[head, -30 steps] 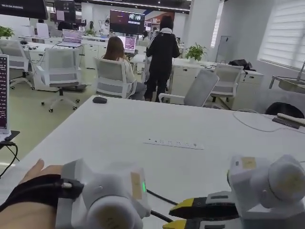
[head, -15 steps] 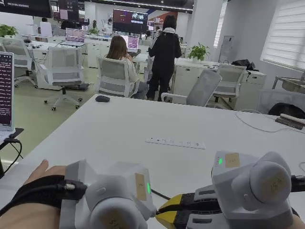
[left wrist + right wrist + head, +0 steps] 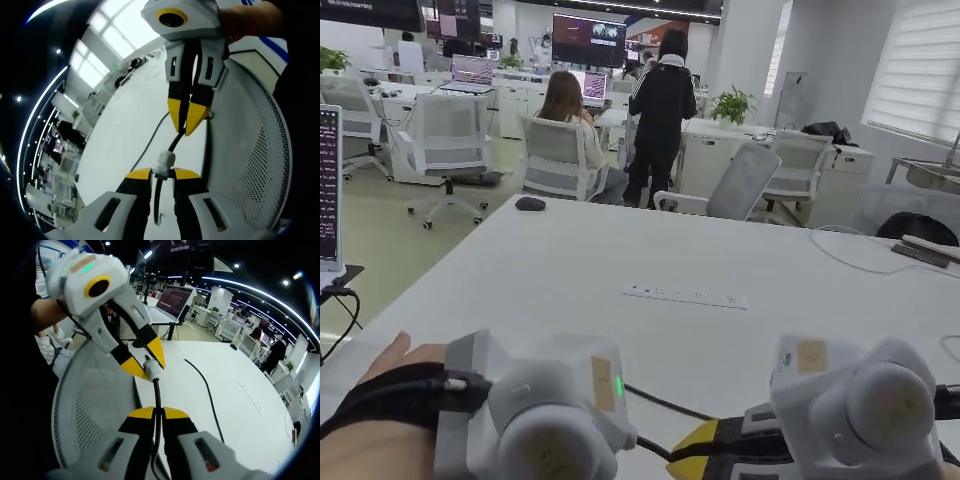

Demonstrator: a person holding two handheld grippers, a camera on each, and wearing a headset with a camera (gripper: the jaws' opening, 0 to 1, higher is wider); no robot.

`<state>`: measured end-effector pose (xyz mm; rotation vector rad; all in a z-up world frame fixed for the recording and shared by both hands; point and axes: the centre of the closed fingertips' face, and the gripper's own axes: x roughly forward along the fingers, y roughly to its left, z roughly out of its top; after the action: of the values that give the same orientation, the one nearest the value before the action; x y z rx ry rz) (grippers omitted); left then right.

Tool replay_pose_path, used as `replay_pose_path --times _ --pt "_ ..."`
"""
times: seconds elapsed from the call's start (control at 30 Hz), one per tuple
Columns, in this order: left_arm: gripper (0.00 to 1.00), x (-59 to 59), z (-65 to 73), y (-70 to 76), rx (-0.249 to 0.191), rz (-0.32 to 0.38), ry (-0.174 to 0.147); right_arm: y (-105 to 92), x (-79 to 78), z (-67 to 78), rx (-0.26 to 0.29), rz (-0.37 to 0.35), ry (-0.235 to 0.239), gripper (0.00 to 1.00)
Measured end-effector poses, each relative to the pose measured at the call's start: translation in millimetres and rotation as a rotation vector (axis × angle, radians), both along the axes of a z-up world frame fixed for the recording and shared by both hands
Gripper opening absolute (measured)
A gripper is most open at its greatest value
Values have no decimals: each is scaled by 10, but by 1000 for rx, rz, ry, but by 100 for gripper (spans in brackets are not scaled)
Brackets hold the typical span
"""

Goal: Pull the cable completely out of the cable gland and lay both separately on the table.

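1. Left hand [image 3: 375, 415]: in the head view it sits at the lower left with a black strap around it and holds the left gripper [image 3: 164, 174].
2. Left gripper: in the left gripper view, my two yellow-tipped jaws are closed on the white cable gland [image 3: 165, 161]. The gland sits between the tips, and its front end projects just beyond them.
3. Cable [image 3: 156, 395]: black. It passes through the gland. One part shows between my left jaws behind the gland. The other part runs from the gland's front to the right gripper [image 3: 158, 413]. The cable is not yet out of the gland.
4. Right gripper: in the right gripper view, my jaws are clamped on the cable, near the gland but not touching it. The tips of the two grippers face each other, with a short run of bare cable between them.
5. Position: the gland and the clamped section of cable are held in the air at the near edge of the table [image 3: 620, 260]. A white perforated mesh surface [image 3: 250, 150] lies alongside.
6. Free length: the rest of the cable lies on the tabletop in a loose curve.
7. Farther across the table, a white power strip [image 3: 685, 297] lies flat.
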<state>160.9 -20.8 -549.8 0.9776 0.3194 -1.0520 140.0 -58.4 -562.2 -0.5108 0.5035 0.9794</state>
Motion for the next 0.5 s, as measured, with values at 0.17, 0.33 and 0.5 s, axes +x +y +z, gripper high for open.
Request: replay_pose_path --times 0.17,0.33,0.5 --pt "17 0 5 6 0 3 1 -95 1 -65 -17 -17 9 3" --pt "17 0 22 17 -2 4 1 -203 -3 -137 -32 -37 24 3" --pt "17 6 36 18 -2 6 -3 -303 -1 -210 -67 -53 30 3"
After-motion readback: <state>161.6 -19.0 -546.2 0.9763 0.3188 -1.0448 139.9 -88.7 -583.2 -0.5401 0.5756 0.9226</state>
